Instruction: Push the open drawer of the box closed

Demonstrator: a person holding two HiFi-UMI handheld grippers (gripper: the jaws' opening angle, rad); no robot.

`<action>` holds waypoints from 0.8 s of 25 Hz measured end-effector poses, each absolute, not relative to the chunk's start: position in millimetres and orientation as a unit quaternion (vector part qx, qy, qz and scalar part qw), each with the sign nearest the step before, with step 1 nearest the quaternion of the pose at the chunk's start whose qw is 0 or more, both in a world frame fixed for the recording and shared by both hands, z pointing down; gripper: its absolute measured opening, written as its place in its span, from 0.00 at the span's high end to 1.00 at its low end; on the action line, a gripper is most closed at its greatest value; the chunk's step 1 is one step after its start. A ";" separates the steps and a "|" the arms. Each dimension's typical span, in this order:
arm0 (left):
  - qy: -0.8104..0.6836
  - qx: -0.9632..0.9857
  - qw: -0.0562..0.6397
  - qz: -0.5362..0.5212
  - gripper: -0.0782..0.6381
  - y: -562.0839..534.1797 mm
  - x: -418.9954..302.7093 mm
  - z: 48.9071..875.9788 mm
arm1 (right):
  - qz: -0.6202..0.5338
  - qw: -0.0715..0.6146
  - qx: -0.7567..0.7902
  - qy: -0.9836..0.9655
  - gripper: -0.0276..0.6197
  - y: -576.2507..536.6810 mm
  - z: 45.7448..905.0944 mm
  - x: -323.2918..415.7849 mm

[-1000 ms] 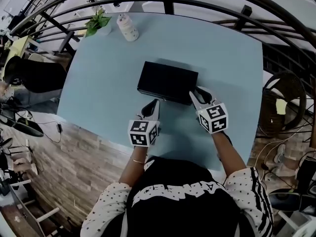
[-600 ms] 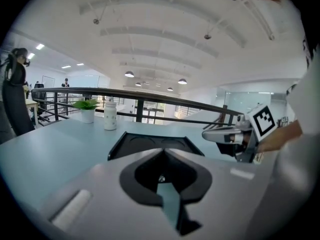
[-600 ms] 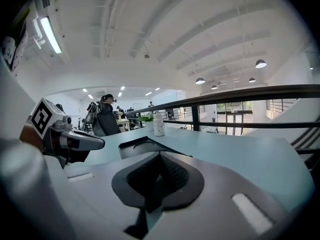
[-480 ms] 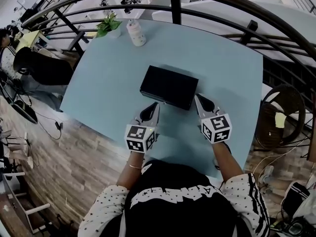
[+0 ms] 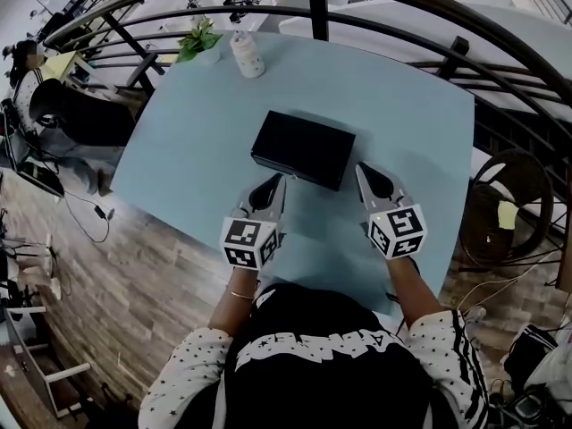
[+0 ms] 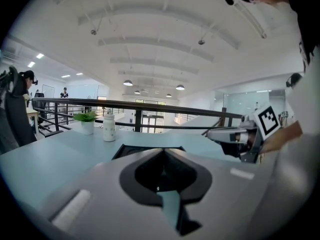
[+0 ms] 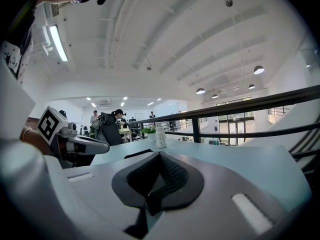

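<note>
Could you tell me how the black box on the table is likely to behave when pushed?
The black rectangular box looks rigid with flat faces, so it should not flex. It is low and wide, so tipping seems unlikely. On the smooth light-blue table it may slide away rather than stay put.

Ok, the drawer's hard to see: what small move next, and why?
Probably nudge the shut left claw and right claw forward against the near side of the black box: their tips sit close by. Whether the drawer protrudes, I can't tell.
</note>
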State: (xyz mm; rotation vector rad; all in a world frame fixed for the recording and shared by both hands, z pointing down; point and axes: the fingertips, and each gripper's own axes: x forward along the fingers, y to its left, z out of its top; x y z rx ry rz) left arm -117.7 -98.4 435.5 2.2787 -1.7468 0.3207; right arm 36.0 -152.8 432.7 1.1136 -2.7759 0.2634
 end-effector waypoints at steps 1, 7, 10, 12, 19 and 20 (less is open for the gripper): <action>-0.600 0.783 0.126 0.110 0.89 -98.4 -116.2 435.4 | 0.087 0.069 0.368 -0.923 0.96 -152.1 431.9 36.7; -0.596 0.784 0.128 0.113 0.89 -103.1 -111.4 437.7 | 0.091 0.068 0.359 -0.926 0.96 -154.3 429.8 36.6; -0.598 0.783 0.129 0.113 0.89 -103.1 -112.3 437.2 | 0.093 0.066 0.362 -0.925 0.96 -154.9 429.0 38.3; -0.598 0.783 0.129 0.112 0.89 -101.2 -111.7 436.9 | 0.092 0.064 0.363 -0.925 0.96 -152.8 428.3 40.0; -0.598 0.783 0.132 0.111 0.89 -103.2 -114.0 439.8 | 0.090 0.063 0.366 -0.924 0.96 -154.5 428.6 39.6; -0.598 0.783 0.132 0.111 0.89 -104.0 -115.4 440.0 | 0.090 0.064 0.366 -0.924 0.96 -155.3 428.4 38.5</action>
